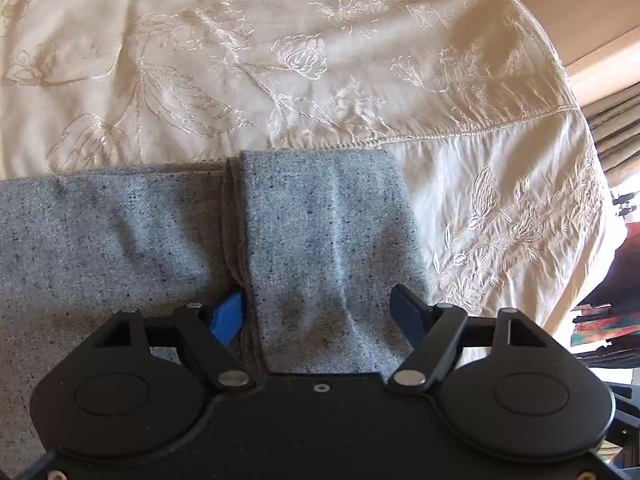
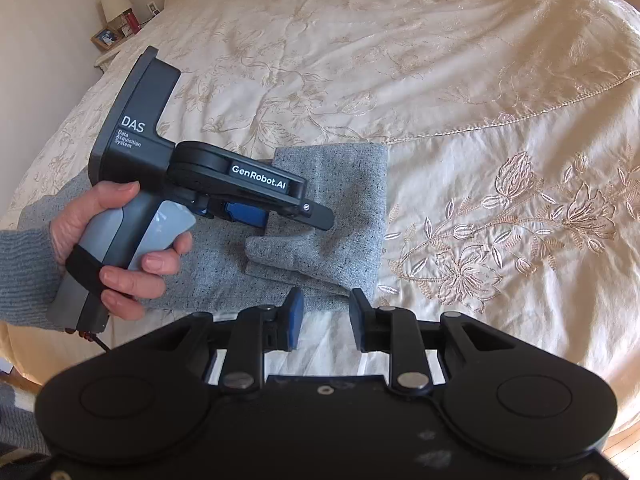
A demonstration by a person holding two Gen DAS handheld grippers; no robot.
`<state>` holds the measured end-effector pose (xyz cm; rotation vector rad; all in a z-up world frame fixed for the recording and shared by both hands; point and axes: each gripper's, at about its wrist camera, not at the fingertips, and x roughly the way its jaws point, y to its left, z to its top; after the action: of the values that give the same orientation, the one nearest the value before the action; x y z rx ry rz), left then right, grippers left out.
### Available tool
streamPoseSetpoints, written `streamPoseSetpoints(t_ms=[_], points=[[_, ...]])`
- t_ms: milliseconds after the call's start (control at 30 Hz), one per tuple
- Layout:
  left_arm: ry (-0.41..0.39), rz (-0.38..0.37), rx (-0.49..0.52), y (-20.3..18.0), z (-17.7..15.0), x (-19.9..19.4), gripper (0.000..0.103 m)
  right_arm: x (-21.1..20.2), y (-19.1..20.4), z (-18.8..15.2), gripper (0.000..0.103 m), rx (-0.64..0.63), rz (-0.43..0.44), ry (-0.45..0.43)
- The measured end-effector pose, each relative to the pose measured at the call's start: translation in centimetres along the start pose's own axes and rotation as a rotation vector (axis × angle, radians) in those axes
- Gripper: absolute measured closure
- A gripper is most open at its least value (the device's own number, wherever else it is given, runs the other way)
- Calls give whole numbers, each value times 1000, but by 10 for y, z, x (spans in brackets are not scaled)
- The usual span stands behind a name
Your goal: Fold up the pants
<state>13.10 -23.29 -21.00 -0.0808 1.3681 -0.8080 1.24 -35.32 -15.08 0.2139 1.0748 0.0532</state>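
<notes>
On the cream embroidered bedspread (image 2: 460, 80) lie the grey pants (image 2: 332, 216), folded into a thick stack near the bed's edge. L gripper (image 1: 320, 312) hangs low over the stack, jaws spread wide w/ a folded flap between them, pads not pressing the cloth. R gripper (image 2: 323, 318) sits just beside the stack's near edge, jaws half apart, nothing held. L hand (image 2: 120, 248) grips the handle.
</notes>
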Motion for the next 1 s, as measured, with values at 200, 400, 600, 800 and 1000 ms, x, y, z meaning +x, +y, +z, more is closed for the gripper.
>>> streamPoseSetpoints(t_ms=[200, 400, 600, 800, 1000], points=[[-38, 71, -17, -5, 5, -19, 93, -4, -4, -1, 76, 2, -10, -5], [-109, 84, -29, -19, 11, -88, 95, -2, 3, 1, 76, 17, -9, -6], [-169, 128, -44, 5, -1, -170, 95, 6, 30, 2, 76, 1, 15, -2], [-140, 282, -145, 88, -32, -202, 95, 19, 69, 4, 76, -34, 48, 8], [-55, 358, -244, 169, -57, -182, 95, 37, 111, 2, 76, -86, 56, 44]])
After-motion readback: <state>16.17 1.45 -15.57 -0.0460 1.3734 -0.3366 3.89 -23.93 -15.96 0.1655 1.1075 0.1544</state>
